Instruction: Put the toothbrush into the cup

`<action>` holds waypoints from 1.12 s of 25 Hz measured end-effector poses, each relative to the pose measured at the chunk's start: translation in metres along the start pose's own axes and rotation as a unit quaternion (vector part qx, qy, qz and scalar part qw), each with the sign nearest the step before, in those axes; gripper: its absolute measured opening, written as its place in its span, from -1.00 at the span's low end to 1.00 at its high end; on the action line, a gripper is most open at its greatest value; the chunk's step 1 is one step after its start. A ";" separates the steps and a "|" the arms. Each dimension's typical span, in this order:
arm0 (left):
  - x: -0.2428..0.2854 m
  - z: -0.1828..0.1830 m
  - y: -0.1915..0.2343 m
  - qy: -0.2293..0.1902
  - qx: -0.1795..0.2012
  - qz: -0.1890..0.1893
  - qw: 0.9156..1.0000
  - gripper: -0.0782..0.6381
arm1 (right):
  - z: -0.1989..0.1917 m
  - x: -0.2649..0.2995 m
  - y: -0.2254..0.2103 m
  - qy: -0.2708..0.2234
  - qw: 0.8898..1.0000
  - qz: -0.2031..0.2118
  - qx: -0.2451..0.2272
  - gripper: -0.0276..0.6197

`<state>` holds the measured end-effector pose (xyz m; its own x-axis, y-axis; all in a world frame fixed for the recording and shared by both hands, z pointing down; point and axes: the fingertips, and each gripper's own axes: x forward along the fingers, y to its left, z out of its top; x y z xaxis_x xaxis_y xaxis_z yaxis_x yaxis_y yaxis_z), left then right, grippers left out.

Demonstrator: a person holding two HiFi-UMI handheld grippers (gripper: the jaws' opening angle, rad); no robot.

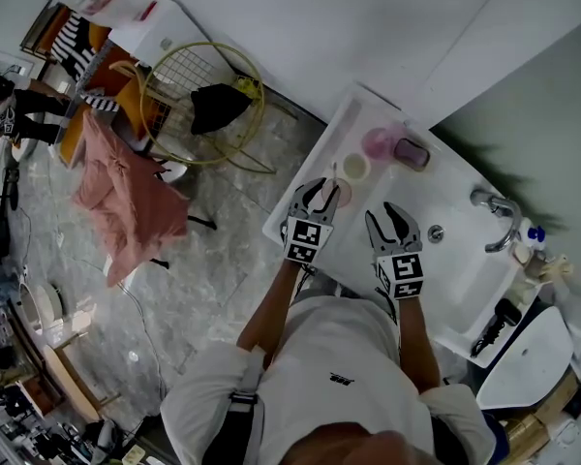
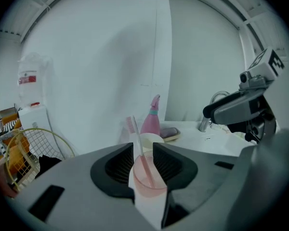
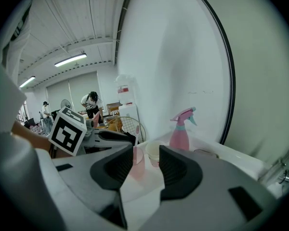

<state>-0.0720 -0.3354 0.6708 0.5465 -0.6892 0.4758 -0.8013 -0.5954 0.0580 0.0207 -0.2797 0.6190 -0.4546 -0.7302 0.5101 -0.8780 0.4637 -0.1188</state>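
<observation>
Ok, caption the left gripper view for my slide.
Toothbrush standing in the pink cup, seen between the left gripper's open tongs.

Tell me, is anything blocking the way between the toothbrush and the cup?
Nothing visible does. The toothbrush already stands inside the pink cup, seen between the open jaws of the left gripper. The cream cup and spray bottle sit behind it, out of the way.
</observation>
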 end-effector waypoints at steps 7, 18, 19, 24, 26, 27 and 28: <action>-0.042 0.005 -0.012 -0.021 -0.001 -0.005 1.000 -0.47 | 0.000 -0.014 0.016 -0.008 0.999 -0.006 -0.034 -0.39; -0.113 -0.004 -0.032 -0.046 -0.004 -0.005 0.999 -0.47 | -0.002 -0.038 0.055 -0.027 0.998 -0.008 -0.059 -0.46; -0.119 -0.004 -0.032 -0.049 -0.004 -0.003 0.999 -0.47 | 0.000 -0.040 0.059 -0.033 0.998 -0.006 -0.056 -0.47; -0.144 -0.007 -0.032 -0.063 -0.010 0.004 0.998 -0.47 | -0.001 -0.049 0.074 -0.042 0.997 -0.003 -0.058 -0.47; -0.153 -0.008 -0.031 -0.065 -0.010 0.008 0.998 -0.47 | -0.004 -0.052 0.079 -0.042 0.998 -0.004 -0.057 -0.47; -0.157 -0.008 -0.031 -0.066 -0.005 0.012 0.998 -0.47 | -0.006 -0.052 0.081 -0.041 0.998 -0.005 -0.056 -0.47; -0.161 -0.007 -0.030 -0.066 0.001 0.015 0.998 -0.47 | -0.007 -0.052 0.082 -0.041 0.998 -0.007 -0.054 -0.47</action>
<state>-0.1379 -0.2036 0.5989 0.5491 -0.7557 0.3570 -0.8180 -0.5736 0.0438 -0.0267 -0.2000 0.5881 -0.4574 -0.7731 0.4394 -0.8648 0.5019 -0.0172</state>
